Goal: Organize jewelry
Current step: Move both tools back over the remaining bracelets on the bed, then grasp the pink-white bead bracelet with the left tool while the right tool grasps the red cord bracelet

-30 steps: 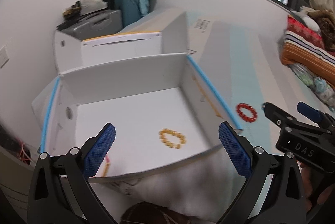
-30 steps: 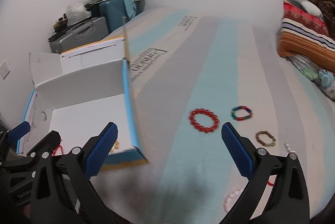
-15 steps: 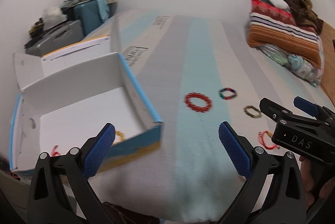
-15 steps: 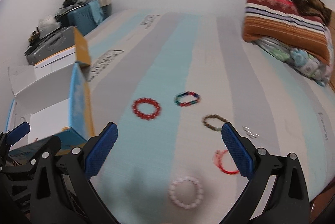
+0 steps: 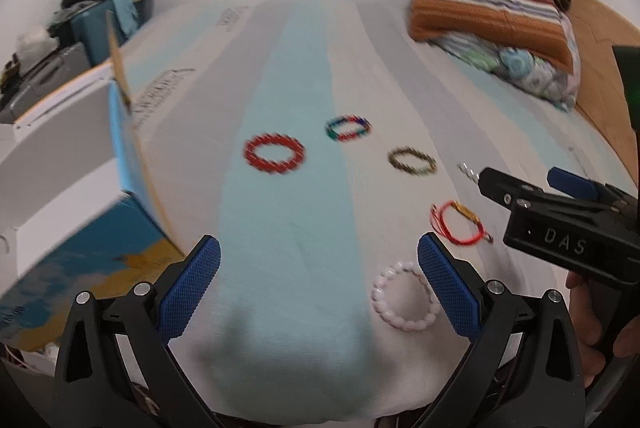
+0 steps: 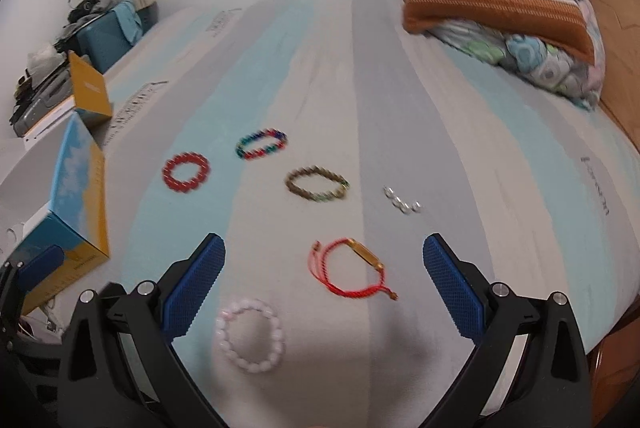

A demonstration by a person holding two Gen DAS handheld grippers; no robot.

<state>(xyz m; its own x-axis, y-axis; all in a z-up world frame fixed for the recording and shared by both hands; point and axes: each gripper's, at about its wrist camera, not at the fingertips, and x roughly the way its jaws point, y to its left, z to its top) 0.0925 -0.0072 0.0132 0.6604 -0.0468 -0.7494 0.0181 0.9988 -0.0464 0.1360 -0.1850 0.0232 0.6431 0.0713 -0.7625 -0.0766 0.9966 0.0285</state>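
Both the left tongs [image 5: 319,284] and the right tongs [image 6: 324,282] are wide and empty, so lower the right ones straight over the red string bracelet [image 6: 349,268] lying between their tips, then squeeze gently.

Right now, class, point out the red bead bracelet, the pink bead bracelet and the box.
red bead bracelet [image 6: 186,172], right wrist view, bead ring
pink bead bracelet [image 6: 251,334], right wrist view, bead ring
box [image 6: 78,184], right wrist view, blue side wall
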